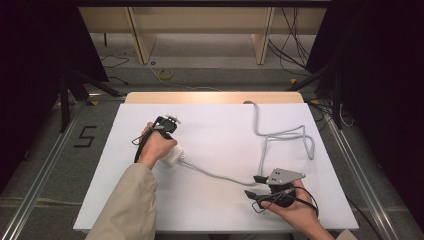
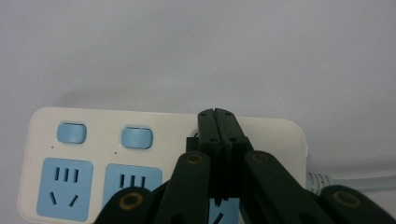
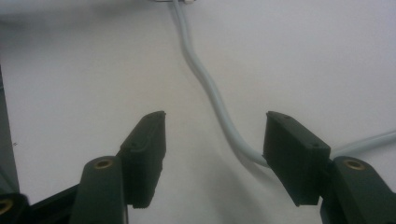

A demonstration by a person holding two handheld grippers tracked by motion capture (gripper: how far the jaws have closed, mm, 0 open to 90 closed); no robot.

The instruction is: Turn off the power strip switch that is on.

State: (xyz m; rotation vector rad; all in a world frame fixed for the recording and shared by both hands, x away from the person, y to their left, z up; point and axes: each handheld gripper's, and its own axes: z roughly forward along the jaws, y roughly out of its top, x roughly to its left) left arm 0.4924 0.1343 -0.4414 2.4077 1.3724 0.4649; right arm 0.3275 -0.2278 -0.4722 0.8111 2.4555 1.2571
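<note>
Under the left gripper (image 2: 218, 126), jaws shut w/ nothing between, the power strip (image 2: 93, 154) lies lengthwise across its view at table's left, its grey cord (image 3: 210, 88) running twd the right gripper (image 3: 215, 154), open, straddling it, so nearer.

Grey cable (image 1: 220, 175) crosses the table (image 1: 210, 125) between both hands – looped far right, centre open
</note>
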